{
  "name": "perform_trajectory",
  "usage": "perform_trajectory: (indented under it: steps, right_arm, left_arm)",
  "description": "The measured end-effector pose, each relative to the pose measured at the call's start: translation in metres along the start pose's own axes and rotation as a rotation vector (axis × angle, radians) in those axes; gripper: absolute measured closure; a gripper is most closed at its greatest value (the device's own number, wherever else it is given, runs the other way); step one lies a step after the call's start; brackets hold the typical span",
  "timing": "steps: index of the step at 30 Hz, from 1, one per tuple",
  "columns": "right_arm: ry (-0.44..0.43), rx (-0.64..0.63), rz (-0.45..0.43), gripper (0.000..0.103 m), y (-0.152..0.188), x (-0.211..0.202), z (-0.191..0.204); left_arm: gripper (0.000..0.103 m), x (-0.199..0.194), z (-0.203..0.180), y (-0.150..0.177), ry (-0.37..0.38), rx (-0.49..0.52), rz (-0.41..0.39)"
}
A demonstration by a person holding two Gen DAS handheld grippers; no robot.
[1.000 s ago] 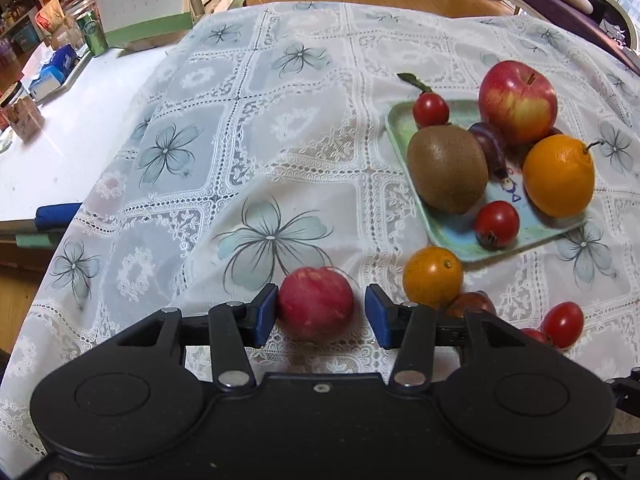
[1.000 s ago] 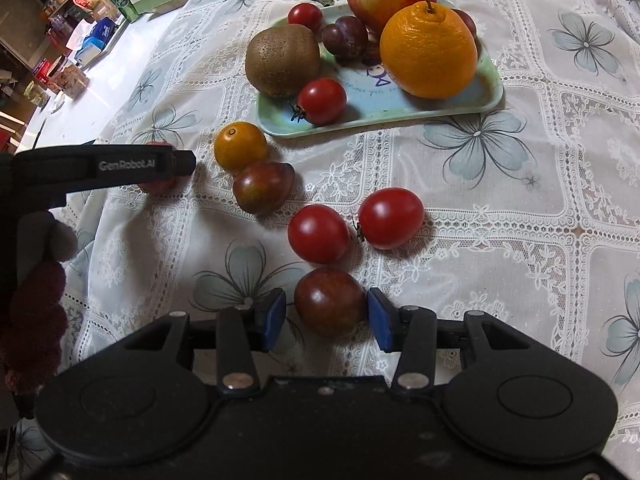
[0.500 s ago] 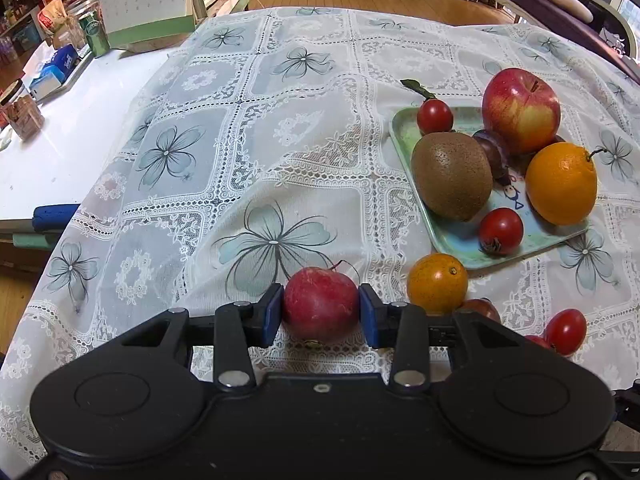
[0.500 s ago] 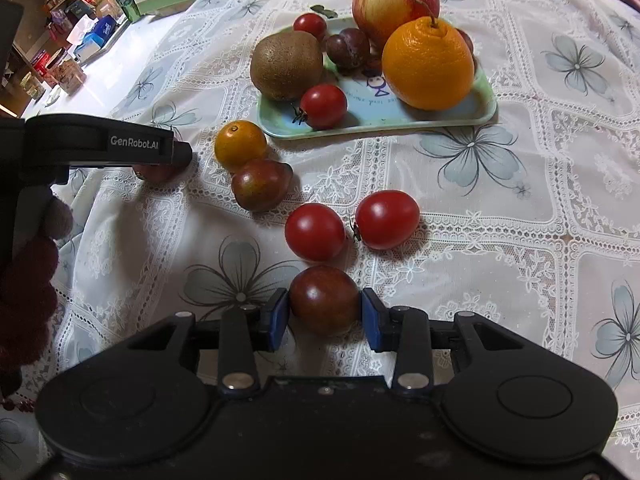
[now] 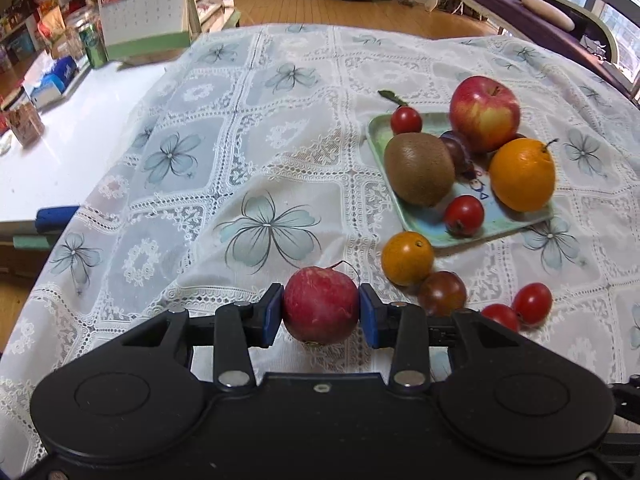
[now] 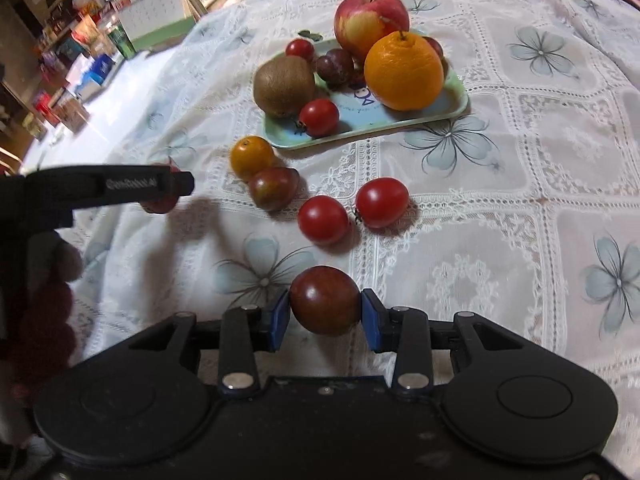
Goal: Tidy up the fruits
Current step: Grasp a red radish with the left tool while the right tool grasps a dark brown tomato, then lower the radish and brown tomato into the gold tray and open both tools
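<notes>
Now left tongs (image 5: 321, 315) pinch round speckled red fruit (image 5: 321, 305); right tongs (image 6: 325, 315) pinch glossy dark tomato (image 6: 324, 300).

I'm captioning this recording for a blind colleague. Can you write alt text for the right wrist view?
The right gripper is shut on a dark reddish-brown round tomato above a white lace tablecloth with blue flowers. Beyond lie two red cherry tomatoes, another dark tomato and a small orange citrus, then a pale green tray holding more fruit.

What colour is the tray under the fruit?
Pale mint green tray with a small blue print; clearest in the right wrist view.
</notes>
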State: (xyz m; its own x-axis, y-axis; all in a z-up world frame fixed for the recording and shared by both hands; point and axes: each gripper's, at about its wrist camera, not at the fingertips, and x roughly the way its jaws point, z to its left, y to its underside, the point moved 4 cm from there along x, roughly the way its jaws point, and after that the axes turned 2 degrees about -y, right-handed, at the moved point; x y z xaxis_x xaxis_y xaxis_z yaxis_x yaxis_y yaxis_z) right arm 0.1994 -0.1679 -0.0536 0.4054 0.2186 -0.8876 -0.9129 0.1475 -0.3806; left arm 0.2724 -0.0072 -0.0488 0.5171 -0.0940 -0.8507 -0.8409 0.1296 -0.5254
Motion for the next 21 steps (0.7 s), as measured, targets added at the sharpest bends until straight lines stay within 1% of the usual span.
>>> perform_trajectory:
  steps: [5,9,13,16,21]
  right_arm:
    - [-0.006,0.001,-0.024,0.064,0.016,-0.027,-0.006]
    - [-0.005,-0.023,-0.030,0.064,0.033,-0.050,-0.011]
    - [-0.002,-0.052,-0.055,0.064,0.053,-0.075,-0.015]
    - [-0.016,-0.061,-0.054,0.064,0.070,-0.090,-0.019]
    - [-0.027,-0.080,-0.026,0.064,0.102,-0.107,-0.026]
  left_arm:
    - [0.055,-0.022,-0.005,0.013,-0.035,0.016,-0.052]
    - [0.055,-0.051,-0.008,0.040,-0.023,0.002,-0.079]
    - [0.055,-0.086,-0.013,0.068,-0.032,0.001,-0.104]
    - [0.055,-0.110,-0.017,0.090,-0.020,-0.011,-0.104]
    - [0.055,-0.137,-0.024,0.128,0.012,-0.047,-0.072]
